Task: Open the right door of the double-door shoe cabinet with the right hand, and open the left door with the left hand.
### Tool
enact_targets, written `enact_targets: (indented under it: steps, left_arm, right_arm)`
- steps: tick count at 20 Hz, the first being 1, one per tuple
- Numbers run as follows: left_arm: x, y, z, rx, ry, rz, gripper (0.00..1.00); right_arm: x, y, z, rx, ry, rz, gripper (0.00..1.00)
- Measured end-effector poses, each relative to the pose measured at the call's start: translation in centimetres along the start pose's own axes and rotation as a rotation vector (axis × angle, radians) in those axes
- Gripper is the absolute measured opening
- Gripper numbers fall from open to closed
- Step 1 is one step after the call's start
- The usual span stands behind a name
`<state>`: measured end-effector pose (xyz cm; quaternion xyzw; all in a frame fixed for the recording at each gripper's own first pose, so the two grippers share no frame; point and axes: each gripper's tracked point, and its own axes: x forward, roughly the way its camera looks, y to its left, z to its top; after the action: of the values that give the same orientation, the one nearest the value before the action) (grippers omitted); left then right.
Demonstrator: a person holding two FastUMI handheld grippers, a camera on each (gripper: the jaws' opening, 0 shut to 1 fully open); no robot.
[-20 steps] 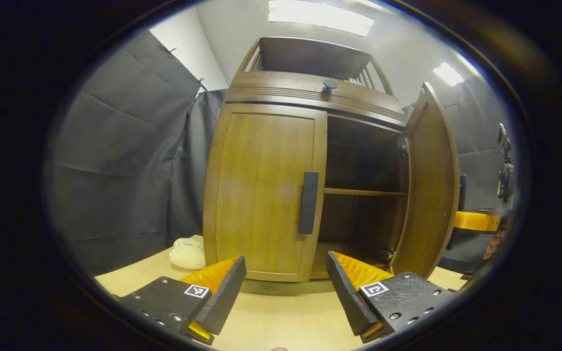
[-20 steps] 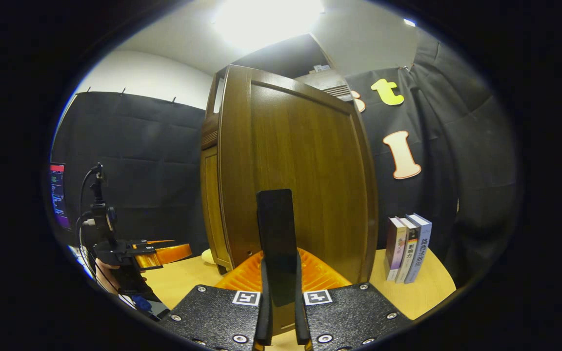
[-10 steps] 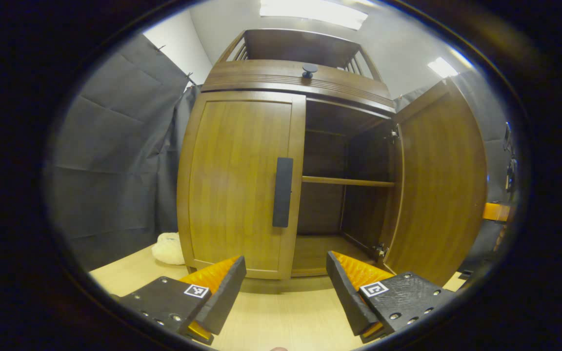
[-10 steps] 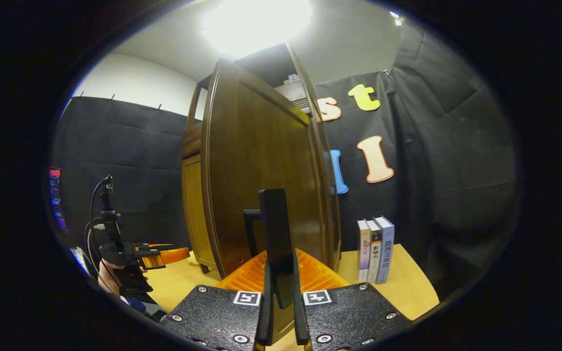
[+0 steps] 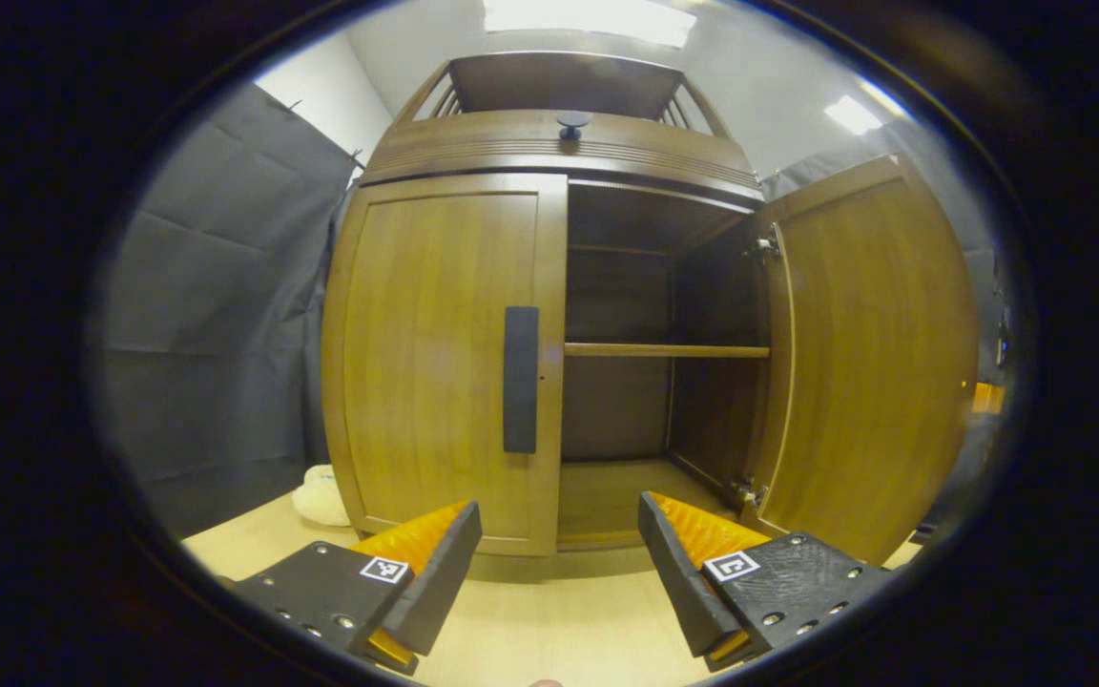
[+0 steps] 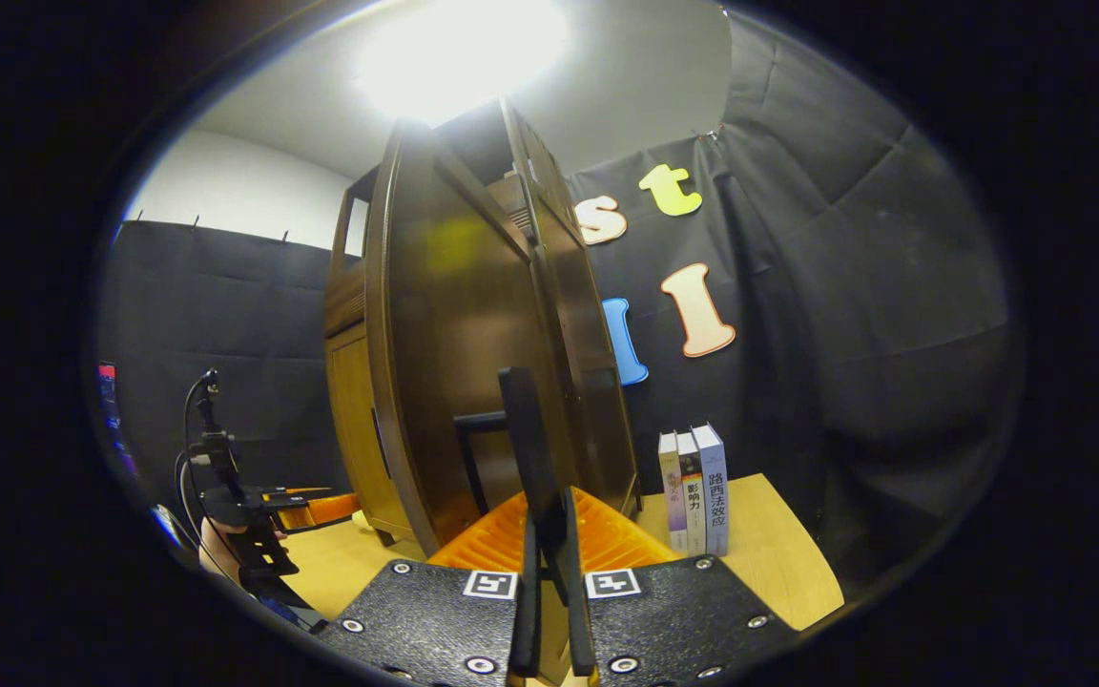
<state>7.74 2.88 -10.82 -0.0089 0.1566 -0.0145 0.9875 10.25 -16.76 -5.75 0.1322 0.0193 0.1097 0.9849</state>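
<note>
You're holding the R door [image 5: 879,353] wide at 3 o'clock, R hand-held gripper [image 6: 549,611] clamping its handle [image 6: 528,448]. L hand-held gripper [image 5: 559,563] hanging wide apart, holding nothing. Next: reach 12 o'clock for the L door handle [image 5: 520,379]; L door [image 5: 445,353] not yet open.

In your left gripper view the white soft thing [image 5: 319,496] at 8 o'clock sits half behind the cabinet [image 5: 549,153] corner — you cannot tell what it is. In your right gripper view the door handle [image 6: 532,448] runs down between the fingers, its lower end hidden. The far hand [image 6: 217,563] at 8 o'clock is cut off — and the books' [image 6: 694,491] spines are too small to make out.
</note>
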Motion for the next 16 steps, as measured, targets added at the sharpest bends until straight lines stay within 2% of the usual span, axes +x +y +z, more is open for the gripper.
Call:
enact_targets:
  steps: [1,2,4,5,6,9,10,11,13,14,16]
  left_arm:
    - [0.0,0.0,0.0,0.012,0.002,-0.004,0.95]
    - [0.2,-0.1,0.0,0.025,-0.001,-0.007,0.93]
    - [0.5,-0.1,0.1,0.035,-0.013,-0.002,1.0]
    - [0.6,-0.2,0.2,0.031,-0.018,0.0,1.0]
    - [0.5,-0.3,0.2,0.023,-0.024,-0.001,0.95]
    - [0.7,-0.4,0.4,-0.003,-0.042,-0.008,0.95]
    - [0.7,-0.4,0.4,-0.01,-0.047,-0.011,0.95]
    - [0.7,-0.4,0.5,-0.015,-0.05,-0.011,1.0]
    - [0.6,-0.4,0.7,-0.034,-0.059,-0.011,0.93]
    - [0.7,-0.4,0.8,-0.044,-0.065,-0.016,0.91]
    - [0.8,-0.4,1.2,-0.052,-0.083,-0.021,0.95]
  right_arm:
    - [0.0,0.2,-0.1,-0.01,0.0,-0.002,0.12]
    - [-0.1,0.0,-0.1,-0.018,-0.001,-0.011,0.12]
    - [-0.4,-0.2,-0.3,-0.024,0.006,-0.024,0.12]
    - [-0.9,-0.2,-0.5,-0.025,0.016,-0.028,0.12]
    - [-1.7,-0.3,-1.0,-0.033,0.028,-0.037,0.12]
    - [-3.4,-0.4,-1.3,-0.099,0.061,-0.083,0.11]
    - [-3.8,-0.7,-1.2,-0.134,0.07,-0.115,0.11]
    - [-4.4,-1.5,-0.8,-0.174,0.074,-0.179,0.12]
    - [-6.0,-3.2,0.8,-0.247,0.055,-0.3,0.12]
    - [-6.6,-3.0,1.3,-0.253,0.04,-0.324,0.12]
    - [-7.9,-1.4,2.6,-0.221,-0.025,-0.331,0.13]
